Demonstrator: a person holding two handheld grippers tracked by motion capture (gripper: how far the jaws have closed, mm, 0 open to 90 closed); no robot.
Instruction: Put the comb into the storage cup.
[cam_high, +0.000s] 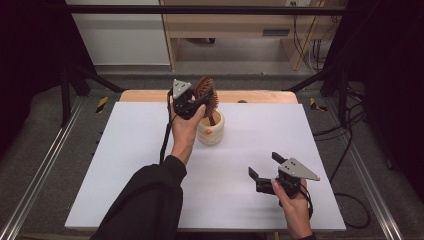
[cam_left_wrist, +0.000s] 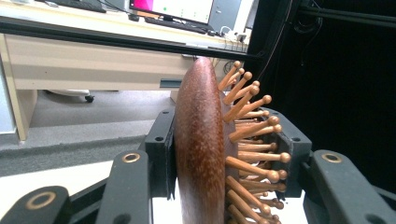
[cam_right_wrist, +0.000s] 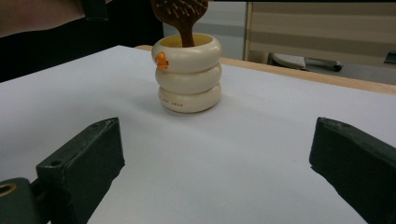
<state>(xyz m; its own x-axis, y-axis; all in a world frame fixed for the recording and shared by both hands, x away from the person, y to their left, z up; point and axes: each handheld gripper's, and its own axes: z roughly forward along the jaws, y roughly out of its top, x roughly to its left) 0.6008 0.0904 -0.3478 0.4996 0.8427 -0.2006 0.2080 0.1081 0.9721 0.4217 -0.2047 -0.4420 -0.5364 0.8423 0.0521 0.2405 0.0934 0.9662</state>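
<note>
White table (cam_high: 125, 165): hairbrush (cam_high: 207, 95) handle inside cream cup (cam_high: 210, 131).

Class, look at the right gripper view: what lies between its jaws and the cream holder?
Only bare white table separates the right gripper from the holder.

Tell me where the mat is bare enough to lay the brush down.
Bare white mat lies left of the cream holder, and between the holder and the open right claw. It is crowded at the holder, where the left claw grips the wooden hairbrush, its handle in the holder.
</note>
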